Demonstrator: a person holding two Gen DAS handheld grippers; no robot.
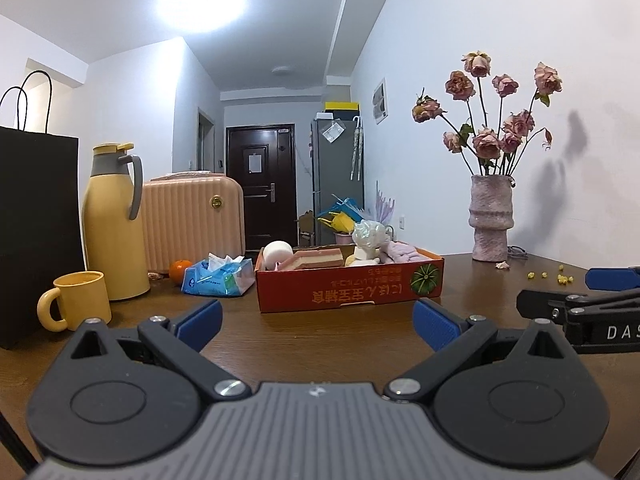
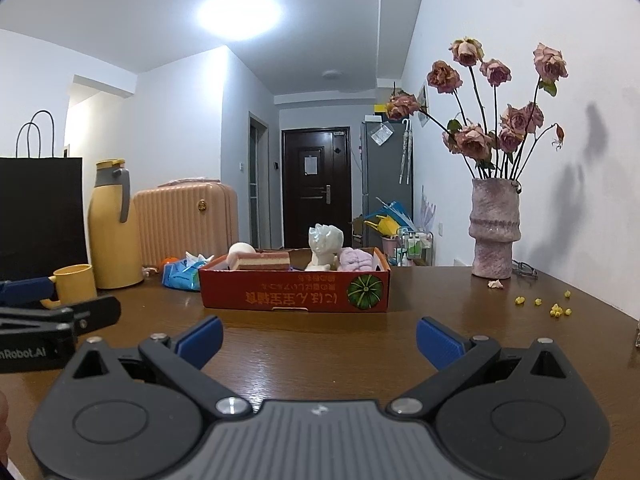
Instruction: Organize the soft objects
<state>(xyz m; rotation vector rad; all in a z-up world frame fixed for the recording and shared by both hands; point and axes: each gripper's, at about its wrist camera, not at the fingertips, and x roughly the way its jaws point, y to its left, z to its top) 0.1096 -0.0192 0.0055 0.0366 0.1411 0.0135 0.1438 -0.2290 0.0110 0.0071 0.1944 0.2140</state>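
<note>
Soft objects sit together in the red cardboard box [image 1: 348, 290] near the middle of the desk [image 1: 320, 340], toward its far edge. We count four that we can tell apart: one white ball [image 1: 277, 253], one layered sponge block [image 1: 316, 259], one white plush figure [image 2: 322, 248] standing upright, and one lilac fluffy bundle [image 2: 355, 259]. Whether anything lies beneath them we cannot tell.

Our left gripper [image 1: 318, 322] and right gripper [image 2: 319, 340] both hover low over the near part of the desk, each with its jaws spread wide and nothing between them, well apart from the box.

We judge the sorting either done or not yet begun; nothing soft lies loose on the bare wood.

Risks from here: the plush figure stands tall above the box rim, so a reach for it could tip it out. The light box may slide if we push against its wall. Along the left side stand one yellow mug [image 1: 76, 300], one yellow thermos [image 1: 114, 220], one tissue pack [image 1: 218, 276] and one orange [image 1: 179, 270]; a wide swing could knock the mug. At the right far corner, one vase [image 1: 491, 220] of dried roses could topple, and a few yellow bits [image 2: 556, 308] lie scattered near it.
</note>
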